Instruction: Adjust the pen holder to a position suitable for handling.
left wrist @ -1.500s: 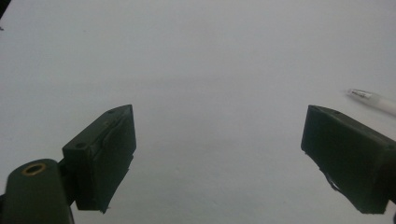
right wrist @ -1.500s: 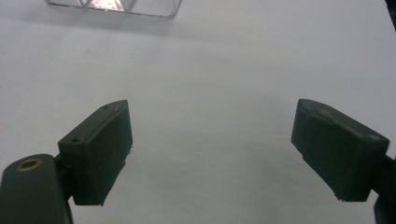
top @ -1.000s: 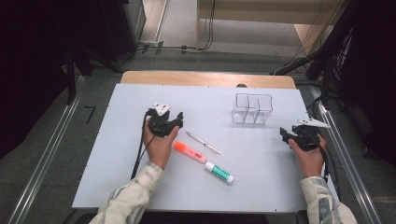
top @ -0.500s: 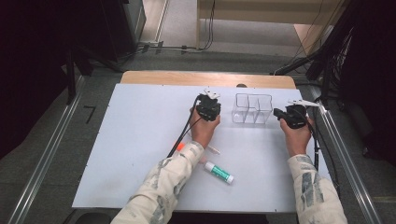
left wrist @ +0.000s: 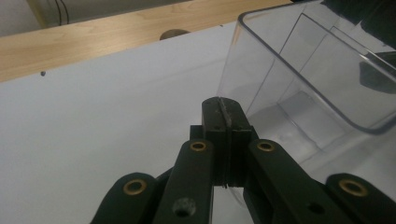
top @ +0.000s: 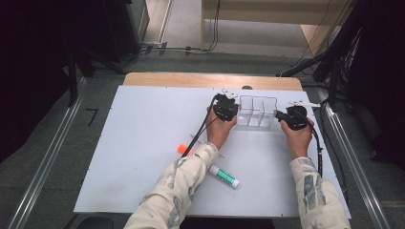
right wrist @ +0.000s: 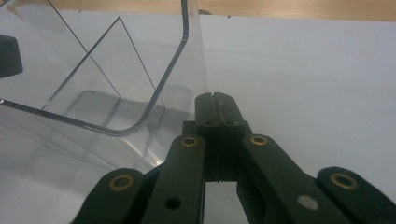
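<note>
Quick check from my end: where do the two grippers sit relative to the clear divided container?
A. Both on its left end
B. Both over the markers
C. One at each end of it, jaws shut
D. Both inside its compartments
C: the left gripper and right gripper flank the clear container, each with jaws shut beside an end wall.

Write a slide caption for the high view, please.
Two shut hand-held tools, left tool and right tool, flank a clear divided bin.

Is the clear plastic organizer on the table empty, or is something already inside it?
Empty. The clear organizer stands upright, and through its walls and dividers both gripper views show bare compartment floors.
</note>
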`<action>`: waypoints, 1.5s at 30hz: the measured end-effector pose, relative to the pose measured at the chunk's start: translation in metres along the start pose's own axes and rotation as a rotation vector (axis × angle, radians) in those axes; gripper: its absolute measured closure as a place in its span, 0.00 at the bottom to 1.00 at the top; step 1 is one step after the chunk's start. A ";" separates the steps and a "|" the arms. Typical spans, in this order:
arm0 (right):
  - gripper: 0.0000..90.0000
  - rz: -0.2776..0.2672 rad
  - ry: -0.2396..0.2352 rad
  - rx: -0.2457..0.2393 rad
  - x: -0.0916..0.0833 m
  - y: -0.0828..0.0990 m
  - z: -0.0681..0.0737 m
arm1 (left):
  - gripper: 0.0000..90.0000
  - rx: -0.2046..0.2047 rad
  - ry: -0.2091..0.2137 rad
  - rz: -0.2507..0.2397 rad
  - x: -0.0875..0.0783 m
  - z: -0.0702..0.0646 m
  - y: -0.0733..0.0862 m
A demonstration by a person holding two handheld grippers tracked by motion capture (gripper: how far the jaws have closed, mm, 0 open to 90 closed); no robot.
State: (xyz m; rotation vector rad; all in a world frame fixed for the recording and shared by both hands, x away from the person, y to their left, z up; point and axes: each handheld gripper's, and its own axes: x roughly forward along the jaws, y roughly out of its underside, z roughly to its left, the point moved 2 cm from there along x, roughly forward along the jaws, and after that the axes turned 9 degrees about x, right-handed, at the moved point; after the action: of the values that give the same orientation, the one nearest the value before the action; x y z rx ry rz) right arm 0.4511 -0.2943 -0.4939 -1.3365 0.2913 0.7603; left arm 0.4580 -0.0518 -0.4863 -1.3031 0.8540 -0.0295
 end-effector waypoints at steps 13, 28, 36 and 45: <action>0.97 0.015 -0.098 -0.049 0.012 0.012 0.065 | 1.00 -0.023 -0.055 0.022 -0.064 0.043 0.034; 0.97 0.016 -0.126 -0.058 0.037 0.008 0.109 | 1.00 -0.094 -0.090 -0.015 -0.078 0.077 0.048; 0.87 0.016 -0.113 -0.065 0.034 0.007 0.106 | 0.93 -0.093 -0.114 -0.013 -0.083 0.079 0.046; 0.47 -0.008 -0.077 -0.032 -0.007 0.018 0.065 | 0.46 -0.181 -0.217 -0.037 -0.149 0.127 0.076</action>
State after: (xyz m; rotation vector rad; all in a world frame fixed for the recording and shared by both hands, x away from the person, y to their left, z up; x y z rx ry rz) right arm 0.4199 -0.2349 -0.4878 -1.3348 0.2138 0.8108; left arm 0.3918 0.1470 -0.4697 -1.4621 0.6586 0.1611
